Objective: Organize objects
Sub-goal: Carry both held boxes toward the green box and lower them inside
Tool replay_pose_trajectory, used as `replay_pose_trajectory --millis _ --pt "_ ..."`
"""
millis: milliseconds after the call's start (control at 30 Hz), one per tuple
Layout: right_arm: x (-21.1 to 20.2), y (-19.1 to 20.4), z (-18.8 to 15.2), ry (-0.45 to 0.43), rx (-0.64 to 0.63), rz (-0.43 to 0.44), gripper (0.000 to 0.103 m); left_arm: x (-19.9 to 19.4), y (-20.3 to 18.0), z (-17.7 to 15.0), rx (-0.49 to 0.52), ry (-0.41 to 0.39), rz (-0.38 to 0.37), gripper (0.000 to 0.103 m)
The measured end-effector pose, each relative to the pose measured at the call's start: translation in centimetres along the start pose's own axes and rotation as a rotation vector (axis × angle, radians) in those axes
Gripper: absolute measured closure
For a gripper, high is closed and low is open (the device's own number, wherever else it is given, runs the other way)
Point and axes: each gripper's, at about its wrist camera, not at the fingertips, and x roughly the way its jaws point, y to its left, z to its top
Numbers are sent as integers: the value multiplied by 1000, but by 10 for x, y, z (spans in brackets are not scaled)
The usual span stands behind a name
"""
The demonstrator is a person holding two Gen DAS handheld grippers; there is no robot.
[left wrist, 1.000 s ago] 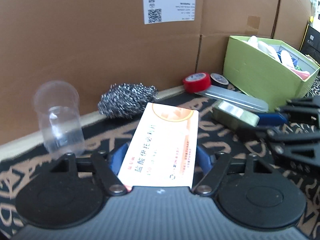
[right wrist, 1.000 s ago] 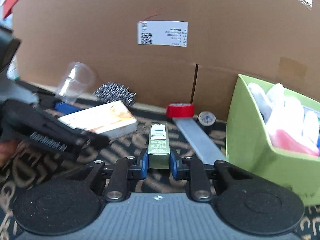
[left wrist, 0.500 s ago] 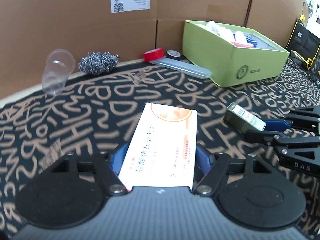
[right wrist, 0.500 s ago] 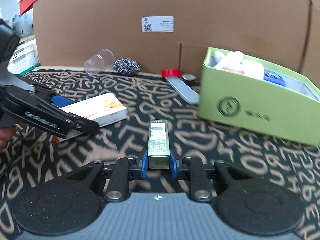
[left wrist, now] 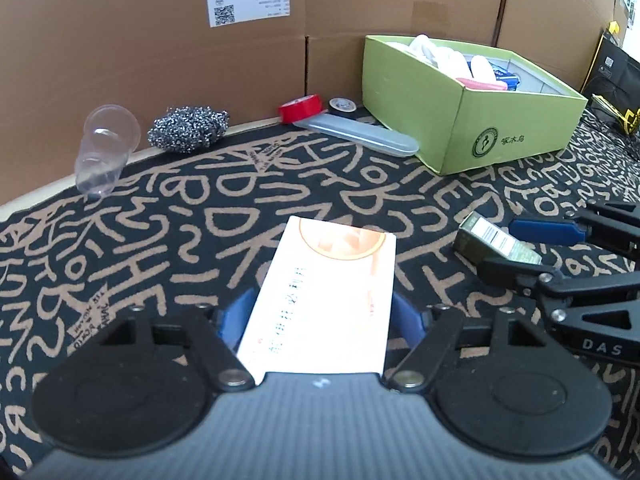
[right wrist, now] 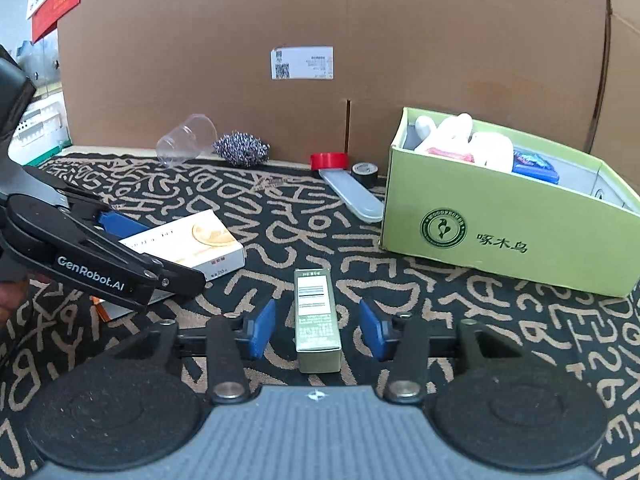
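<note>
A white-and-orange medicine box lies flat on the patterned mat between the blue pads of my left gripper. Its jaws are opening, and the pads still sit against the box's long sides. From the right wrist view, that gripper straddles the same box at the left. A small green-gold carton with a barcode label rests on the mat inside my right gripper. The right jaws are opening, with a clear gap on each side of the carton. The left wrist view shows the carton between the right fingers.
A green cardboard box holding several items stands at the back right. Along the cardboard wall lie a clear plastic cup, a steel wool pad, red tape, black tape and a translucent case.
Both grippers drew back from the cardboard wall toward the mat's middle. The right jaws spread apart and let go of the green-gold carton. The left jaws widened slightly.
</note>
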Motion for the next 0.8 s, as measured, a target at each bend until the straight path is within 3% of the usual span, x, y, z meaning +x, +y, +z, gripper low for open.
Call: replay_pose_trajectory --millis 67,233,400,600,800 --pt "4 1 -1 15 4 4 57 1 -1 0 -1 -3 11 27" --pt "6 1 -2 23 18 19 77 2 -5 1 2 -3 36 32" --pt "1 -4 -5 12 53 36 77 -1 -7 2 -14 -3 27 33" --pt "-34 -30 -2 -74 121 27 77 -28 -21 16 -11 -71 -60 33" --pt "-73 -74 24 -205 116 -101 77 -55 -56 66 10 -201 -201 33"
